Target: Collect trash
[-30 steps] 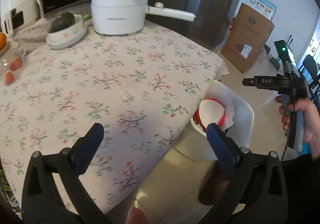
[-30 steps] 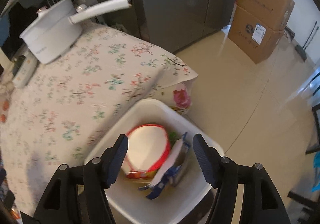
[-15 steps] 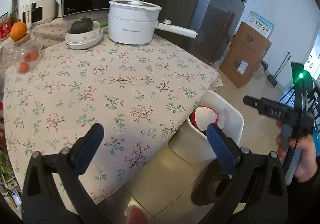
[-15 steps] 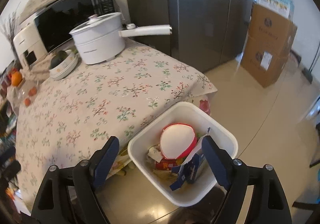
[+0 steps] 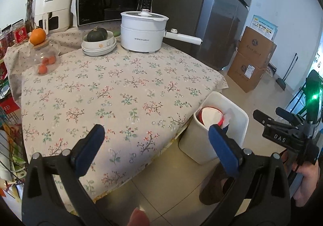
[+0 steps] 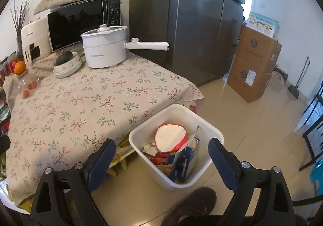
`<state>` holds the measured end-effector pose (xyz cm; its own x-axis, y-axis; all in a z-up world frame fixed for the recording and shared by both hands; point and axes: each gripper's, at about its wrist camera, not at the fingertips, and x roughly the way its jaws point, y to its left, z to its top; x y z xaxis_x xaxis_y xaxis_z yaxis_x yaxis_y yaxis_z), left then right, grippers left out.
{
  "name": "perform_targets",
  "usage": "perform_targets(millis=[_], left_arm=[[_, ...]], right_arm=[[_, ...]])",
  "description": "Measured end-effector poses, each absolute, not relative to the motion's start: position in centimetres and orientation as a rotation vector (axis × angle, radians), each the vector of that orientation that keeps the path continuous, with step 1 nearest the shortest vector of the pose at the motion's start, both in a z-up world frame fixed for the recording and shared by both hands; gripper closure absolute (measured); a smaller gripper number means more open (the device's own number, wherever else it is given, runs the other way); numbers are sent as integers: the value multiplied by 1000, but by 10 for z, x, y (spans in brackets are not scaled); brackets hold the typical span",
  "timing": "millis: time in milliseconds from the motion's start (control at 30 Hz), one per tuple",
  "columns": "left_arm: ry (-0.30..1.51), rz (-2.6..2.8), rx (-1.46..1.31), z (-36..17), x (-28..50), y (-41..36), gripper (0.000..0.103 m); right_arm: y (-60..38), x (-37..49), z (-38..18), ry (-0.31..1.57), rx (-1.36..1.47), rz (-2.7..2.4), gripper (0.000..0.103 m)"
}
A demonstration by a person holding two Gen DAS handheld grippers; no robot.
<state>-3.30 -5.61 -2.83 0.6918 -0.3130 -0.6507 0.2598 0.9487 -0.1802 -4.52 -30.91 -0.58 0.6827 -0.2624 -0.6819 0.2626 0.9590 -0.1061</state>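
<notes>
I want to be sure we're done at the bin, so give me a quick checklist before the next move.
1. Right gripper empty: ok, its jaws have just been opening and nothing is between them.
2. Left gripper empty and open: ok.
3. Trash inside the white bin, with the red-rimmed lid and blue wrapper in it: ok.
4. Bin upright on the floor beside the table: ok.
5. Loose trash left on the tablecloth: none seen, ok.
6. Trash elsewhere in the room: cannot tell.
</notes>
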Motion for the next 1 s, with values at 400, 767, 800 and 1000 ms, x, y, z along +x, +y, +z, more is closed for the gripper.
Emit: perform_targets(millis=[400,767,800,1000], left_arm=[[725,-295,-81,-26,-43,-63,1],[743,-287,-81,-28,-44,-64,1],[742,-287,-81,-28,-44,-65,1],[744,-282,-69,-29,-44,-67,1]], right_arm=[[-299,-66,13,691,-2,-299,7],[-299,-71,17,683,12,-299,4],[-299,-71,17,682,12,-299,4],[-300,-72,20,671,22,-302,4]])
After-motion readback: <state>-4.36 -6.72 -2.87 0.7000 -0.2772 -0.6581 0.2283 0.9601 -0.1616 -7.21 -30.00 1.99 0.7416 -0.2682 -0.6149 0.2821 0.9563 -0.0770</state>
